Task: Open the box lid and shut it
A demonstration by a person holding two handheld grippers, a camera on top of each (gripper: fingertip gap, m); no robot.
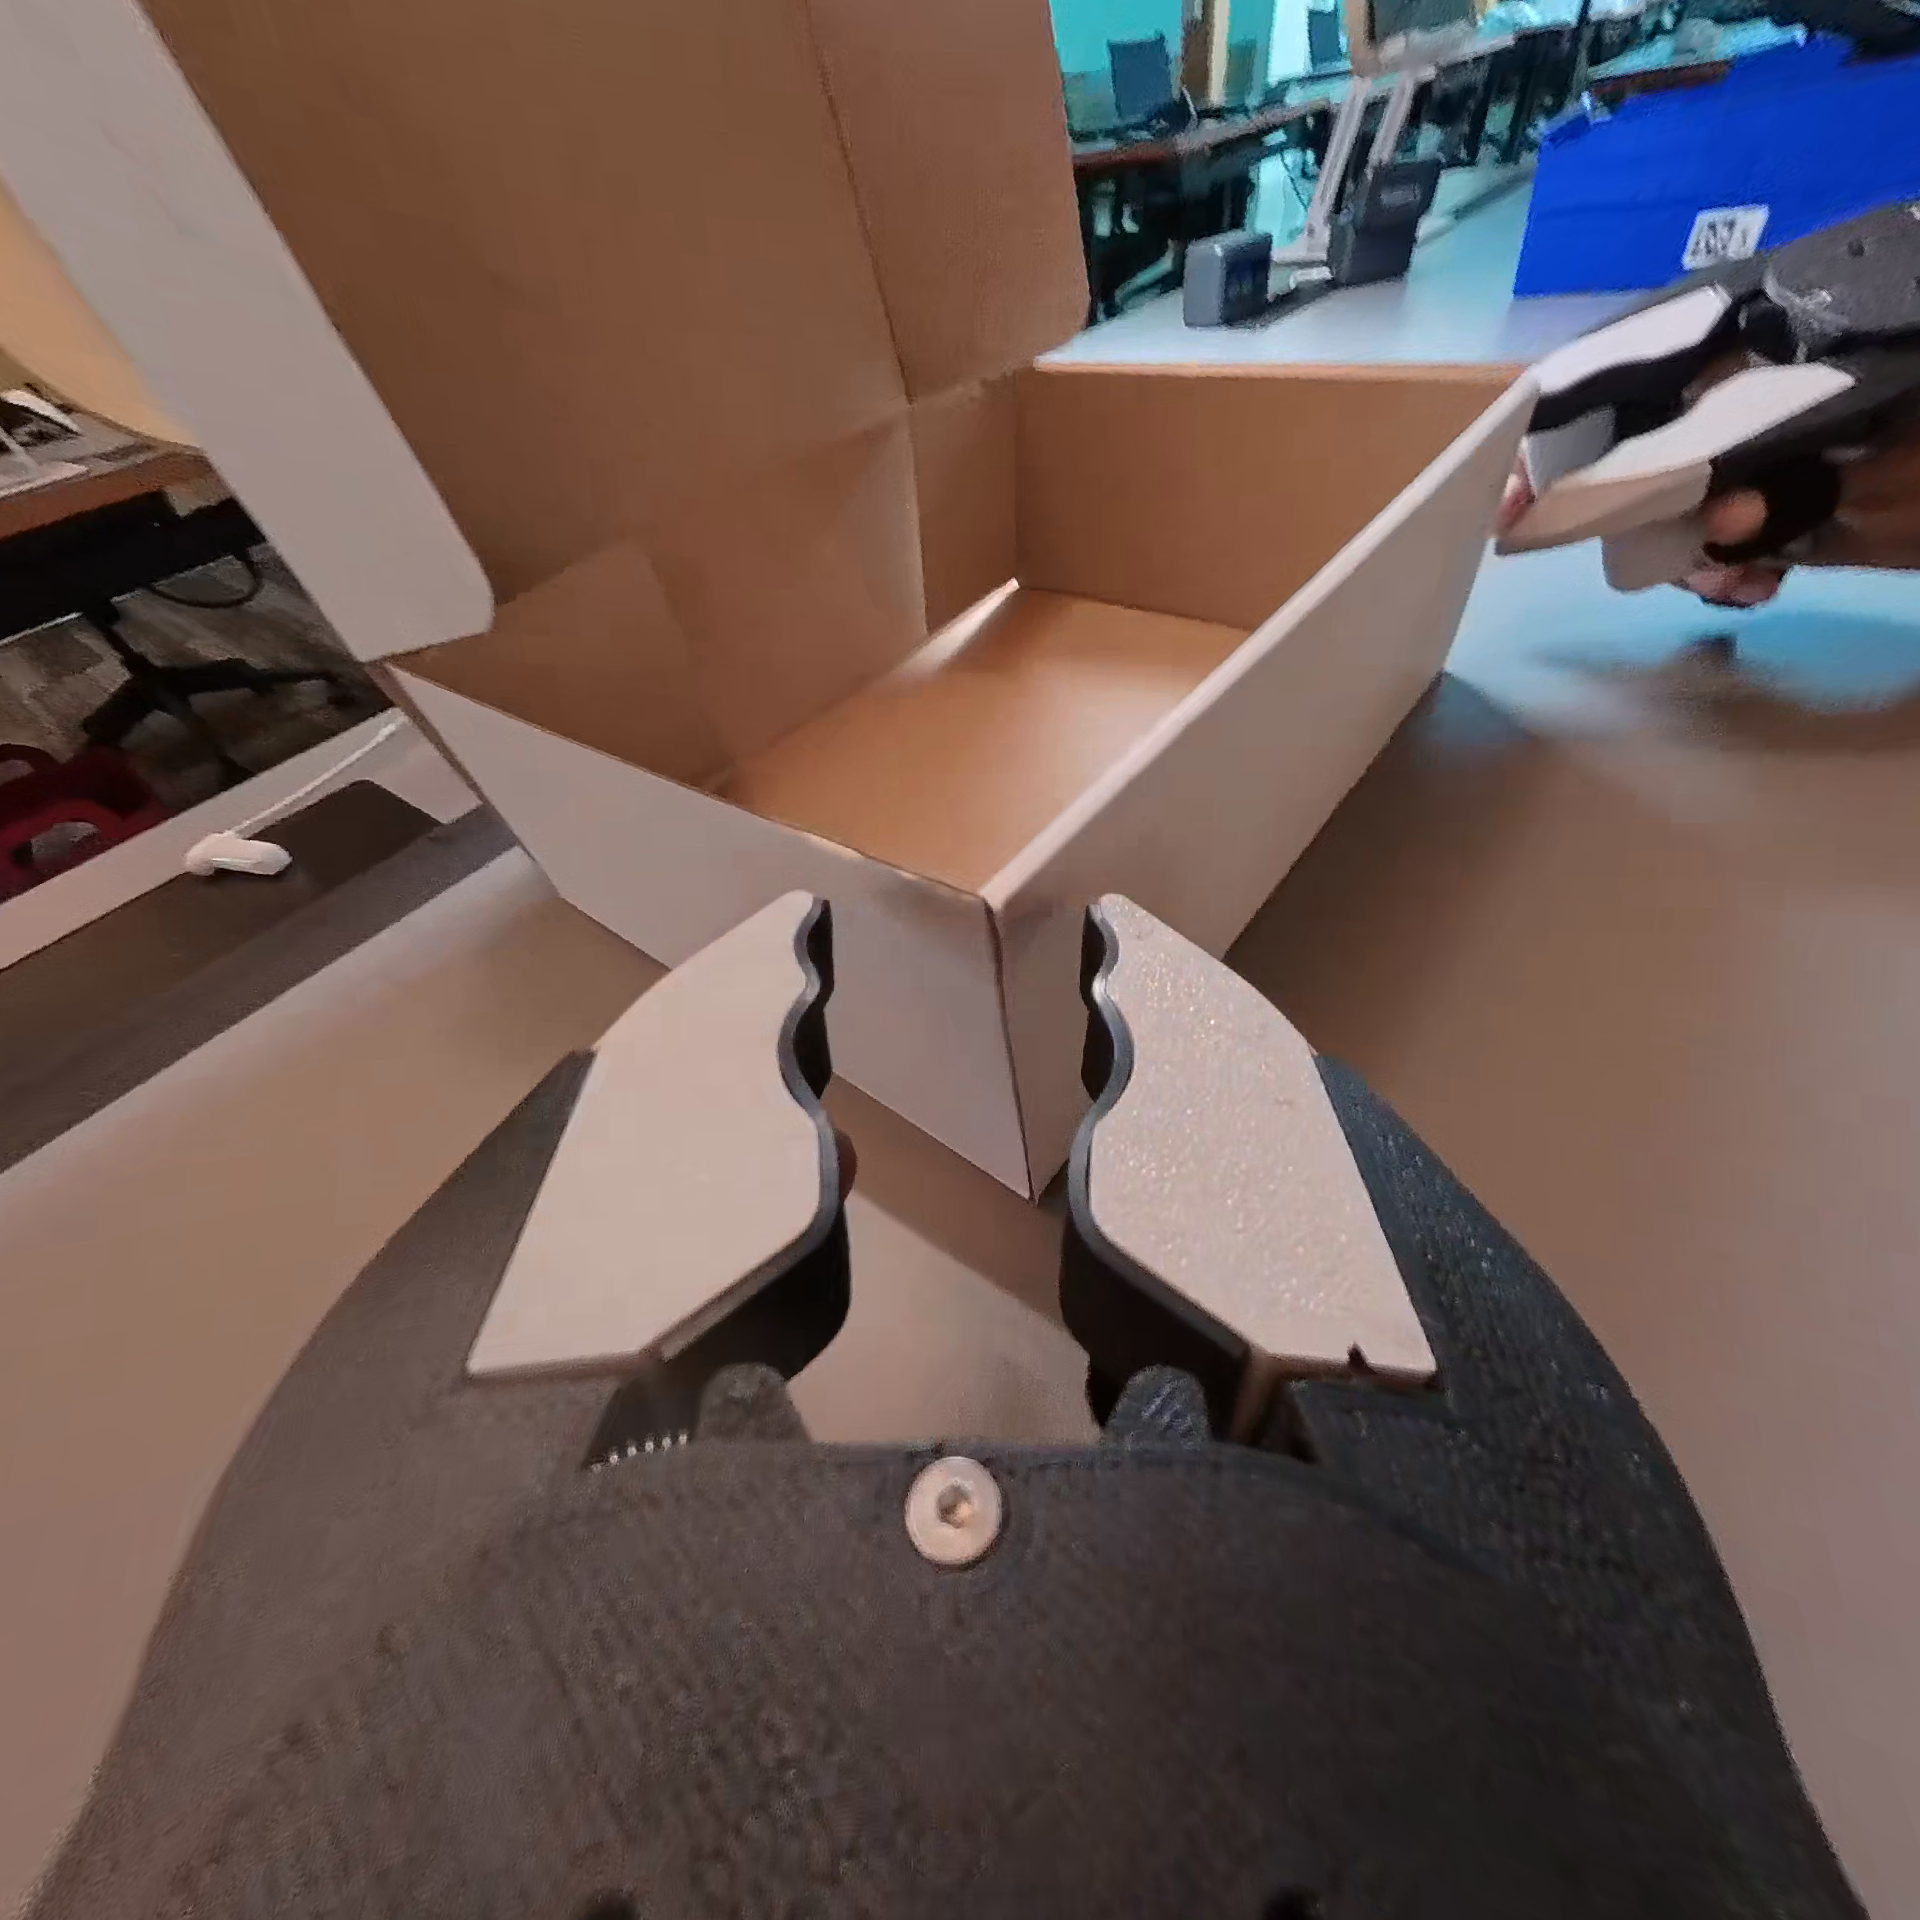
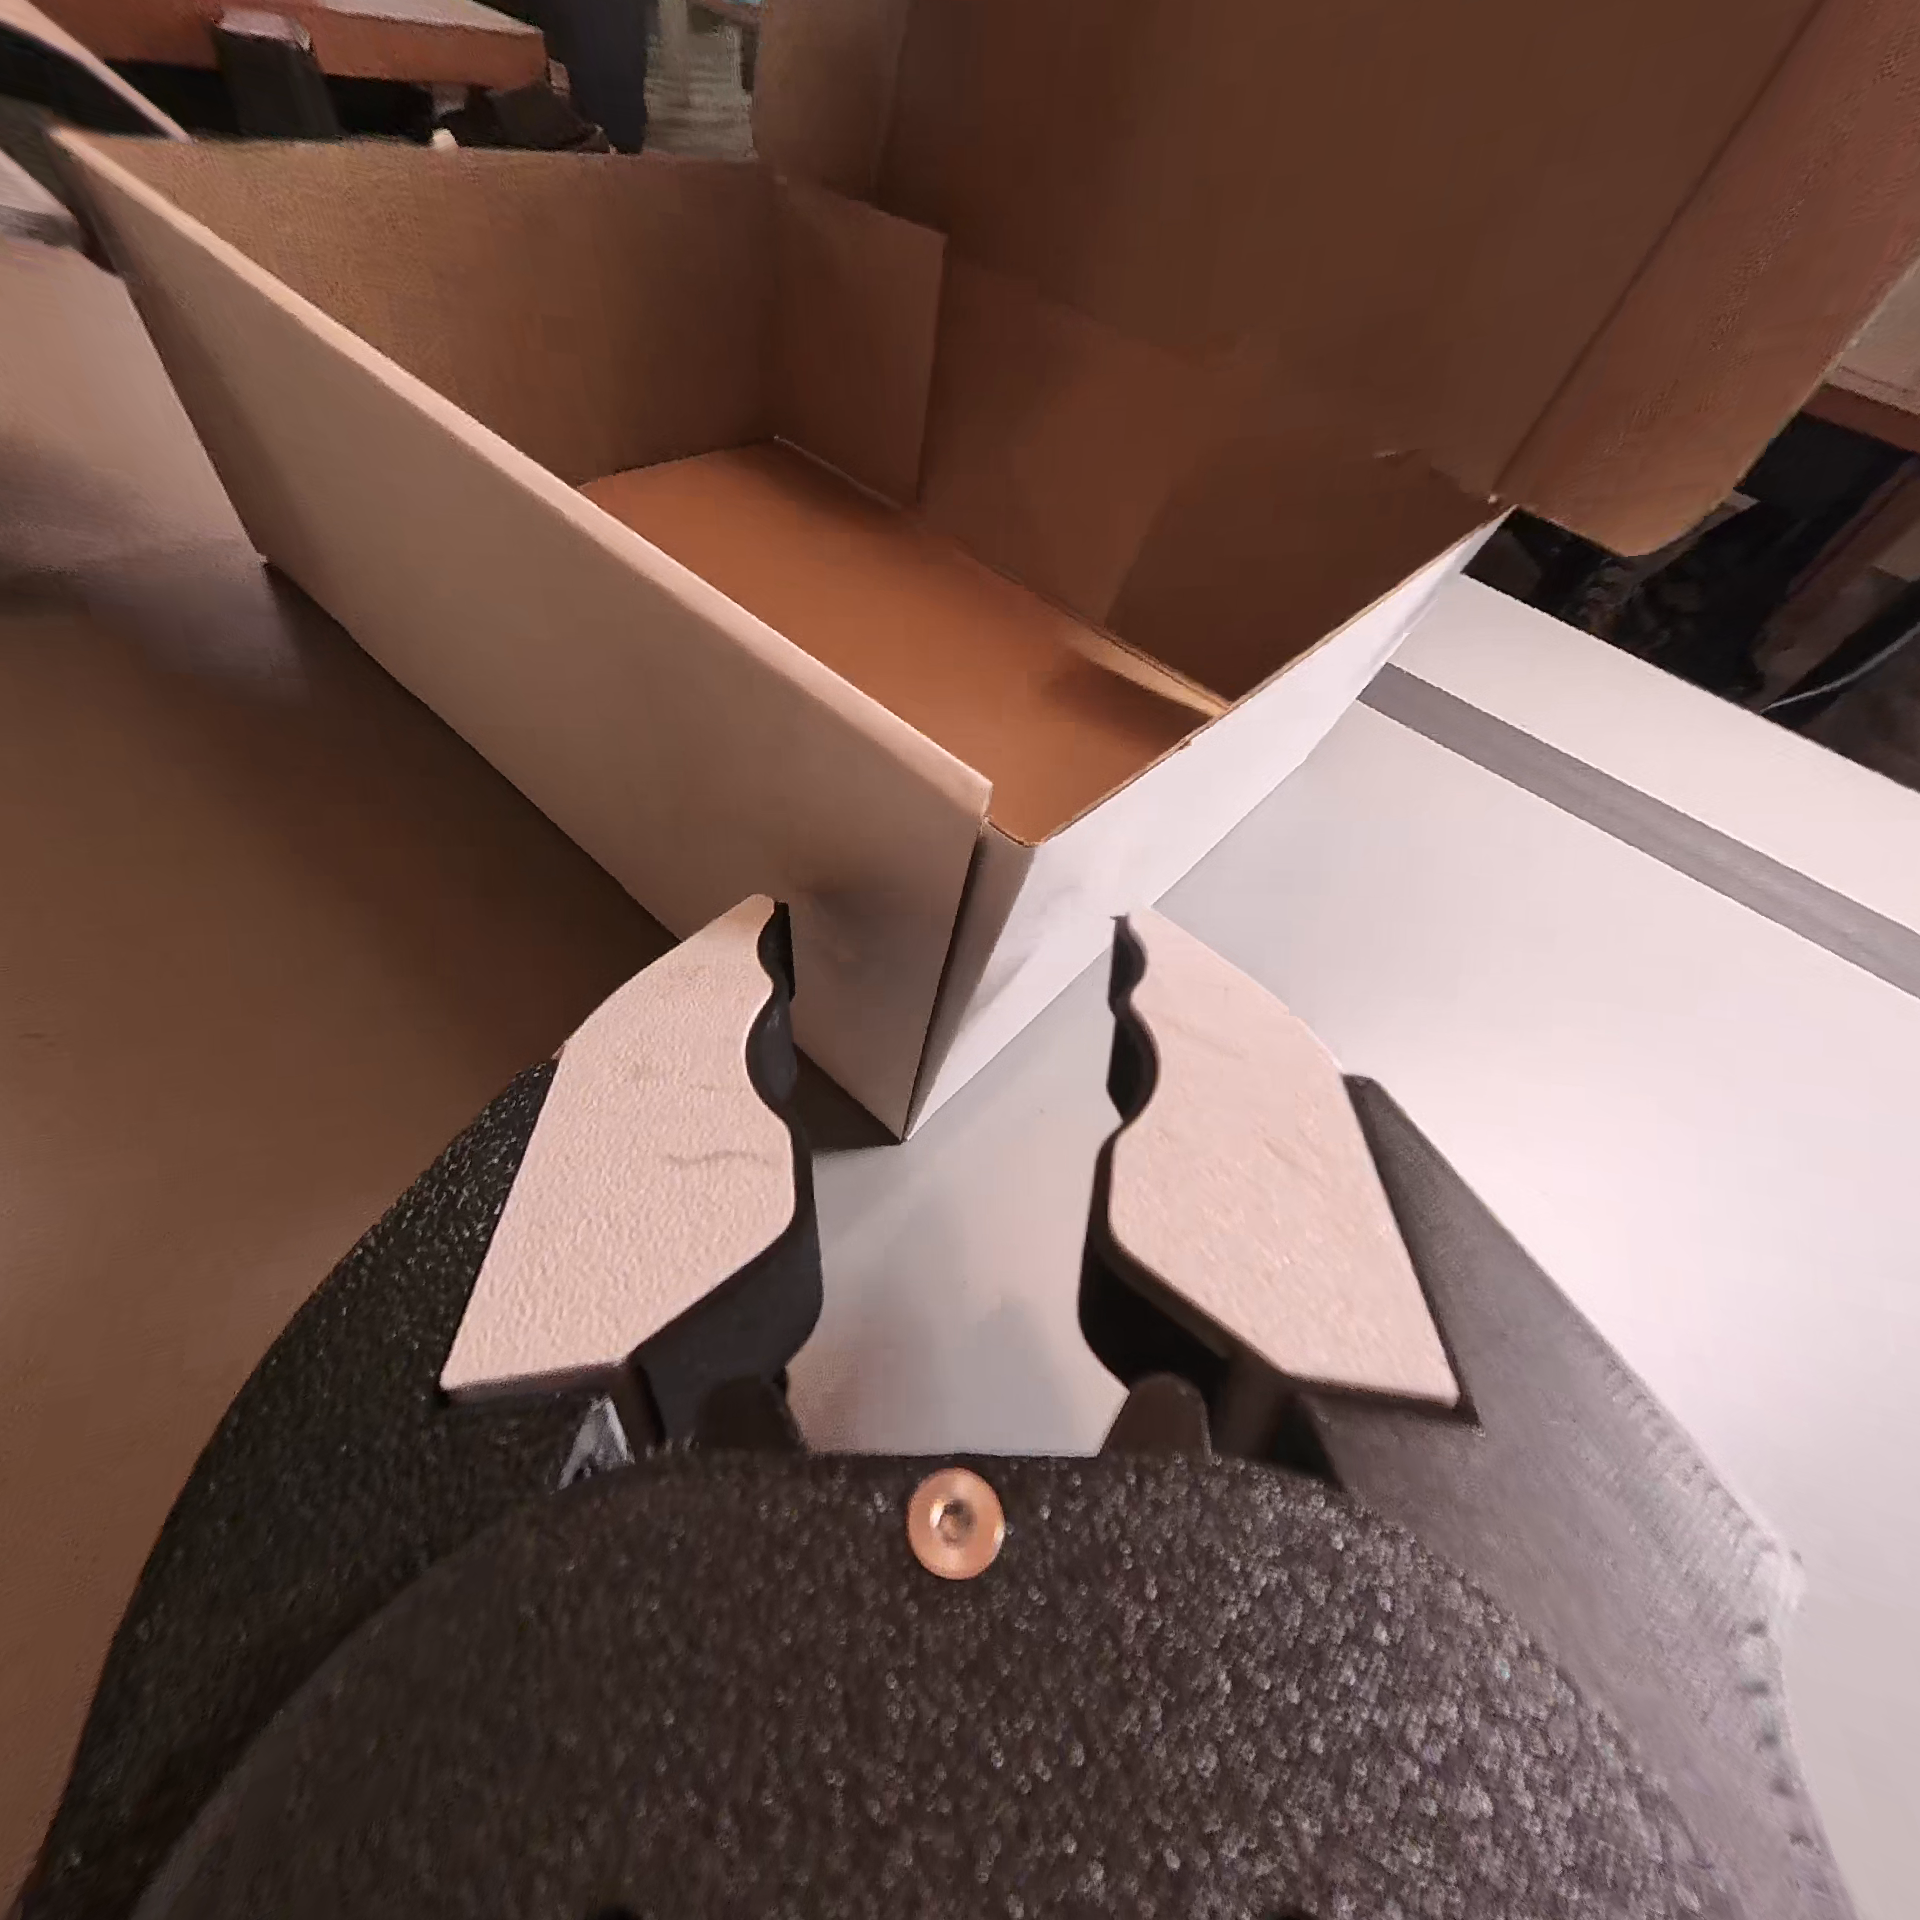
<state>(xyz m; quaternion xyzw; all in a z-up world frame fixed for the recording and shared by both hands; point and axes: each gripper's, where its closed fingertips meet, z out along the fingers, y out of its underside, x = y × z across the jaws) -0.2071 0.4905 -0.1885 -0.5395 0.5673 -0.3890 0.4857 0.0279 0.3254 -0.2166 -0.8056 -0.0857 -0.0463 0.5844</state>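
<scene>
Standing open on the table point(image 1: 1558, 935), with the lid point(image 1: 644, 260) raised upright behind the empty brown interior; opening half done, closing half judged next. Sitting with the box point(image 1: 1195, 790) cornerwise to both tools: near left corner between the spread fingers of the left gripper point(image 1: 956, 997), near right corner just ahead of the right gripper point(image 2: 951, 997), likewise spread and holding nothing. Showing no clear contact between fingers and cardboard in either wrist view; close, possibly brushing on the left, cannot tell.

Closing well, as a judgement:
- Leave the corners and rise to the lid's free edge, above and behind the walls.
- Catch the lid on its side flaps point(image 1: 239, 343) or top edge from both ends at once, so that the panel swings down flat and not twisted.
- Push forward and down gently; thin cardboard, likely to buckle under a one-sided shove.
- Steer the side flaps inside the walls as the lid drops, or else see them catch on the rim point(image 1: 1226, 686).
- Keep the base from sliding: light box, smooth table, little to hold it in place; steady a wall with one tool if needed.
- Finish with a light press on top until the lid lies level.
</scene>
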